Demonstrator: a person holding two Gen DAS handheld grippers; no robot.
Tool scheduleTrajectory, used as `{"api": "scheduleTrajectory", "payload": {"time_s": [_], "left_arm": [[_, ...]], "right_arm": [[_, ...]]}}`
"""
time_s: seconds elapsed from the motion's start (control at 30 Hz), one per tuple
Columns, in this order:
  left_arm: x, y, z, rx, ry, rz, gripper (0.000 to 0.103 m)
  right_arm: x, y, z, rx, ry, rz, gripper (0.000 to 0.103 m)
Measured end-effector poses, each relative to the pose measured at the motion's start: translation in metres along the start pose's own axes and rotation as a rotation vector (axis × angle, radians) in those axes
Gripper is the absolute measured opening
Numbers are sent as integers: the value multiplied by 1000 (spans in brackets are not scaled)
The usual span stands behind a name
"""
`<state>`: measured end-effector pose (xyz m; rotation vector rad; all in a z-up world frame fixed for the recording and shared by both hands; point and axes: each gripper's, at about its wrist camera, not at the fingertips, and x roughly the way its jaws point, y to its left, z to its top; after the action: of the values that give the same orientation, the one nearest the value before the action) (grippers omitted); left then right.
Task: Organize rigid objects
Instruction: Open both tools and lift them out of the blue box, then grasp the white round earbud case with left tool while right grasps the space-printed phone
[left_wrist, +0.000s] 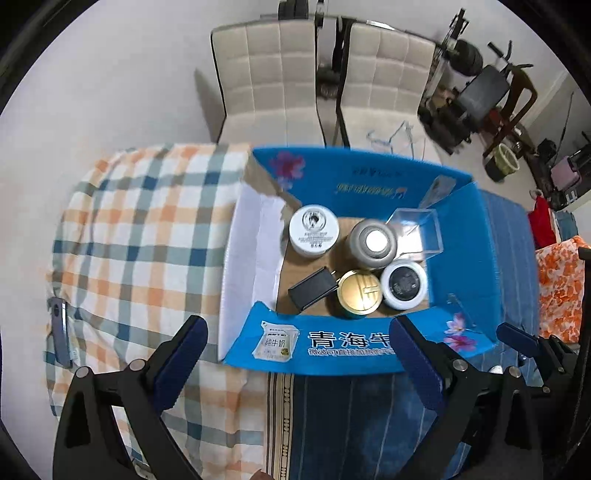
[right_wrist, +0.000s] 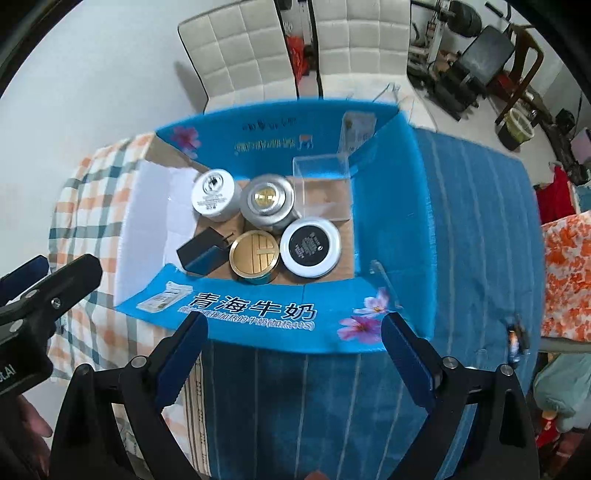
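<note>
Both tools wide open, empty: left tool (left_wrist: 295, 354), right tool (right_wrist: 295, 347). 6 objects sit inside blue carton (right_wrist: 388, 221) on bench. Risk: black adapter (right_wrist: 201, 254) leans tilted, may topple if carton is jostled.

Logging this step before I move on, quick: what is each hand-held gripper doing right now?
Left hand-held gripper: open, holding nothing, above the near flap of the blue box.
Right hand-held gripper: open, holding nothing, above the same flap.
</note>
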<state>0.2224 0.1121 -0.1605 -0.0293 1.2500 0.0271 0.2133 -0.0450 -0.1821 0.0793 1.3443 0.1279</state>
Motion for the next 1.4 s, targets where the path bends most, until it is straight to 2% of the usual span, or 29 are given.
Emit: {"api": "scheduleTrajectory", "payload": {"time_s": [0.33,0.5,0.63,0.73,0.87,0.93,1.07,1.17,1.23,1.33,1.4], "left_arm": [[-79,-12,-15,16,-140,-11,101],[-104,-21,-22,22,-183,-32,101],[-109,-39,-27,39,-194,-50,101],[-102,-67,-31,73,-185,-78,101],[-71,-129,-41,162,-112,-146,101],[-46,-171,-50,219,-50,-193,101],[1,-249,-71,314,65,-251,101],[37,-297,-88,362,154,-286,101],[58,-322,-96,381,202,-286,100],[98,-359,-110,386,294,-279,88],[119,-368,-117,382,343,-269,80]], "right_arm": [[-96,-3,-22,-28,-135,27,97],[-123,-7,-28,-24,-172,55,97],[-128,-37,-42,31,-165,58,97],[-117,-88,-60,126,-130,31,97],[-93,-178,-94,312,-66,-50,97],[-77,-225,-114,408,-24,-95,97],[-47,-302,-150,540,28,-132,97],[-29,-340,-159,575,50,-132,96],[-15,-355,-161,576,56,-130,90],[6,-370,-157,548,78,-132,76],[20,-382,-155,529,81,-127,72]]}}
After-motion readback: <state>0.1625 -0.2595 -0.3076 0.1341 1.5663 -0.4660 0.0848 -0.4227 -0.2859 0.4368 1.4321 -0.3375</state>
